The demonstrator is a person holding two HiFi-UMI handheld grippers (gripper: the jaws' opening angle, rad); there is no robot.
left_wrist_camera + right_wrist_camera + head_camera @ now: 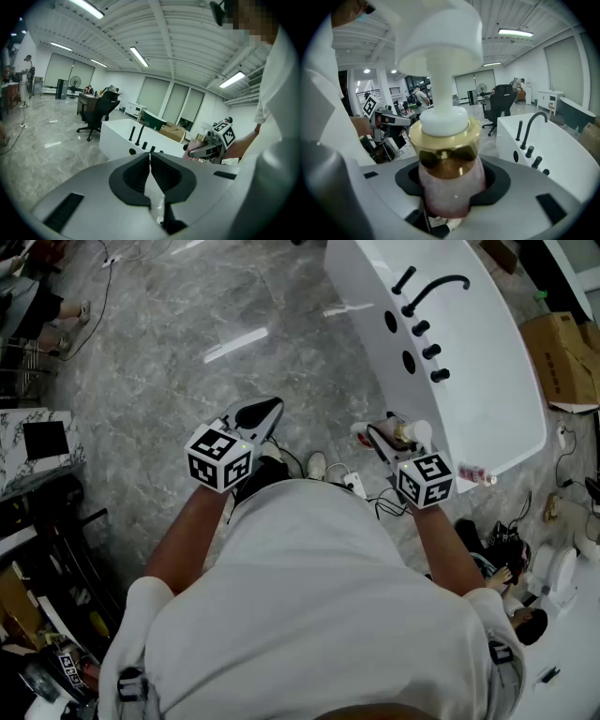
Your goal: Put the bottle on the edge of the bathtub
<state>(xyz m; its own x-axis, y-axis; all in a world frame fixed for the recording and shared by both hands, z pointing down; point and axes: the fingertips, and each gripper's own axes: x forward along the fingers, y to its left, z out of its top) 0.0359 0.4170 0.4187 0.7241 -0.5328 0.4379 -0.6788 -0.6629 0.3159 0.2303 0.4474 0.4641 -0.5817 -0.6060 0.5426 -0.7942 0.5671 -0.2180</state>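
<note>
A pink pump bottle (449, 183) with a gold collar and white pump head stands between the jaws of my right gripper (450, 197), which is shut on its body. In the head view the bottle (401, 433) pokes out ahead of the right gripper (398, 442), close to the near left rim of the white bathtub (487, 399). My left gripper (255, 420) hangs over the marble floor to the left, its jaws shut and empty. In the left gripper view my left gripper (150, 161) faces the bathtub (119, 138), and the right gripper (208, 147) shows with the bottle.
A black faucet and knobs (427, 310) line the tub's near edge. A small pink item (476, 474) lies on the tub rim near my right gripper. Cables and a power strip (356, 486) lie on the floor. Cardboard boxes (562, 357) stand behind the tub. Office chairs (96, 112) stand further off.
</note>
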